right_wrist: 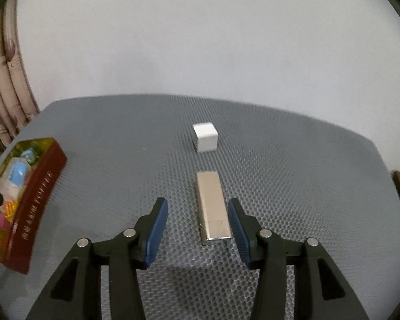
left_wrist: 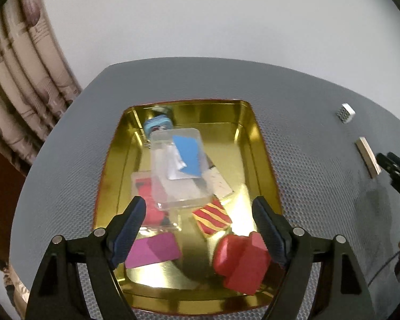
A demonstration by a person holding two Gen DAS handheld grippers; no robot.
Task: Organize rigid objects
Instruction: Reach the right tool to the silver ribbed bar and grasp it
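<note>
Gold-lined tin tray [left_wrist: 264,160] on the grey mat, dark red outside with pale lettering on its side wall in the right wrist view [right_wrist: 37,208]. Inside, crowded: clear plastic box [left_wrist: 178,165] with a blue card in it, lying tilted over other pieces; blue-capped item [left_wrist: 157,122] at the far end; white block [left_wrist: 218,184] just beside the clear box; red-and-yellow striped block [left_wrist: 213,218]; purple block [left_wrist: 154,250]; chunky red block [left_wrist: 240,261] at the near right corner; red piece [left_wrist: 150,202] partly hidden under the clear box.

Left gripper [left_wrist: 200,229] above the tray's near end, jaws spread wide, empty, blue pads either side of the striped block but clear of it.

Right gripper [right_wrist: 198,232] low over the mat, jaws wide apart, empty, straddling the near end of the metallic bar [right_wrist: 212,208]; right pad close beside the bar's edge, contact impossible to judge. Bar flat, long, rectangular, shiny silvery-beige, seen also from the left wrist [left_wrist: 368,157]. White cube [right_wrist: 205,136] beyond it, apart, alone on the mat [left_wrist: 345,113].

Grey mat [right_wrist: 106,138] with embossed honeycomb texture, corners rounded. Plain pale wall [right_wrist: 200,40] behind; patterned beige curtain [left_wrist: 21,80] in folds at the left.
</note>
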